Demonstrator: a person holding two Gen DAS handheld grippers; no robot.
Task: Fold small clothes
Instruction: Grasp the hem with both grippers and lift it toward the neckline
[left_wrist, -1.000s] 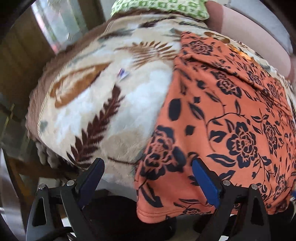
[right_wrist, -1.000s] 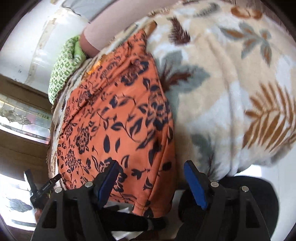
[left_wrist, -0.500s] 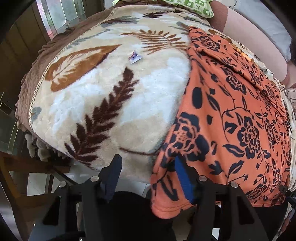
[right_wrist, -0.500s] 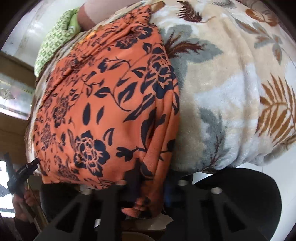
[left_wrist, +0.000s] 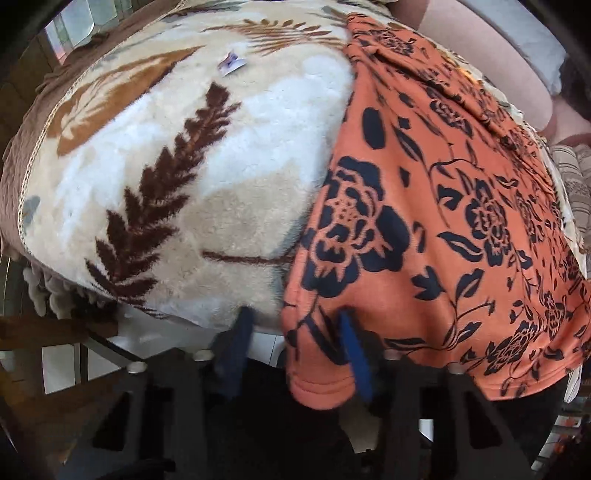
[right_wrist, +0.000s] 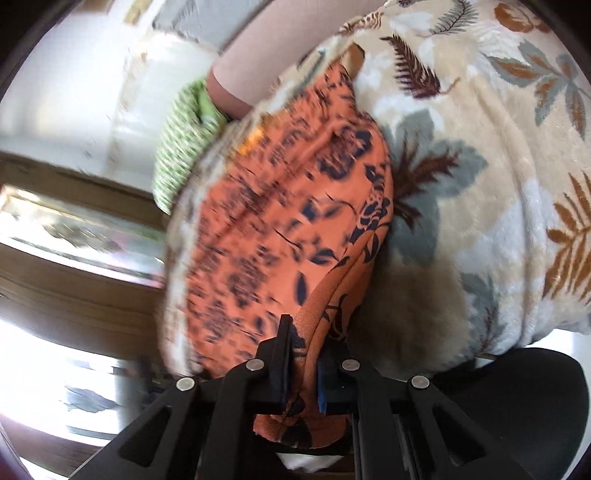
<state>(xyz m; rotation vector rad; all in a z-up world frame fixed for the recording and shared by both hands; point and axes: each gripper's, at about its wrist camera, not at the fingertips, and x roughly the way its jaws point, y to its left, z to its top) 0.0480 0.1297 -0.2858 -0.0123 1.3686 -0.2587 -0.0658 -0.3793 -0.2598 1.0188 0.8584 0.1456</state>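
Where a second ago both pairs of jaws stood spread wide at the near hem, the right gripper (right_wrist: 301, 363) now has its jaws pressed together on the near right corner of the orange garment (right_wrist: 288, 229), the cloth bunched thick between the pads and a fold of it hanging out below. The left gripper (left_wrist: 295, 356) has narrowed too: half a second ago its fingers still flanked the near left corner loosely, and now they sit closer, one finger (left_wrist: 354, 354) against the cloth's face and the other to the left of the hem. A gap still shows between them, so the jaws are part-way in, not yet pinching, as far as I can judge. The right wrist view is smeared across the garment, which suggests that side is already lifting or pulling. For the task this reads as the grasp stage nearly complete: with both near corners held, the hem can be carried to the far side for the first fold.

The garment is a thin, soft orange knit printed with dark navy roses and vines. It lies spread on a plush leaf-patterned blanket (left_wrist: 192, 155), its near hem drooping over the blanket's near edge. It looks mostly flat, with a ridge of wrinkles towards the far end. Left of it on the blanket lies a small scrap of paper (left_wrist: 231, 62). Beyond the far end are a green patterned cloth (right_wrist: 184, 147) and a pink cushion (right_wrist: 258, 55).
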